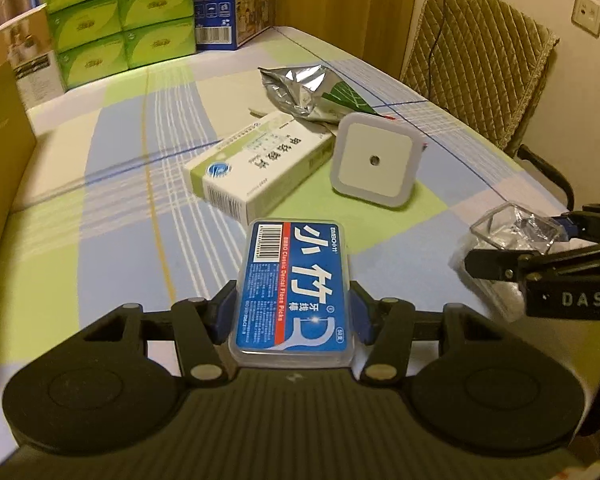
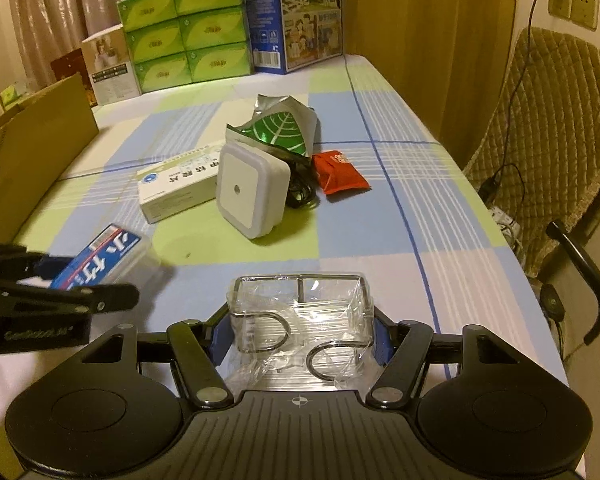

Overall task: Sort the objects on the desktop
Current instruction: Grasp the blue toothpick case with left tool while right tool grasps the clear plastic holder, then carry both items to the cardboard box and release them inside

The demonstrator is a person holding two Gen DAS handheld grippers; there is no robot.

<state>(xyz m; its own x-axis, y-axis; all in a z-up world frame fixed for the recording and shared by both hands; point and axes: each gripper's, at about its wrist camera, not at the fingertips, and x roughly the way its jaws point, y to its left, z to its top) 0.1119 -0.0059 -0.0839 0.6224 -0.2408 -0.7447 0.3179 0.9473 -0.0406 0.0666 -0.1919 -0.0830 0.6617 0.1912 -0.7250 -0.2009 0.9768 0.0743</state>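
Observation:
A blue dental floss pick box (image 1: 296,292) in a clear case sits lengthwise between the blue pads of my left gripper (image 1: 294,306), which is shut on its sides just above the checked tablecloth (image 1: 120,200). My right gripper (image 2: 302,328) is shut on a clear-wrapped metal hook rack (image 2: 300,312). Each gripper shows in the other's view: the right gripper (image 1: 536,240) with the hook rack (image 1: 516,232) at the right edge, the left gripper (image 2: 80,276) with the floss box (image 2: 104,256) at the left.
Mid-table lie a white-green medicine box (image 2: 176,184), a white square night light (image 2: 248,188), a foil bag (image 2: 280,128), a red packet (image 2: 340,172) and a black cable (image 2: 300,196). A cardboard box (image 2: 32,152) stands left, green tissue boxes (image 2: 184,32) and a blue carton (image 2: 296,16) at the back, a chair (image 2: 548,140) right.

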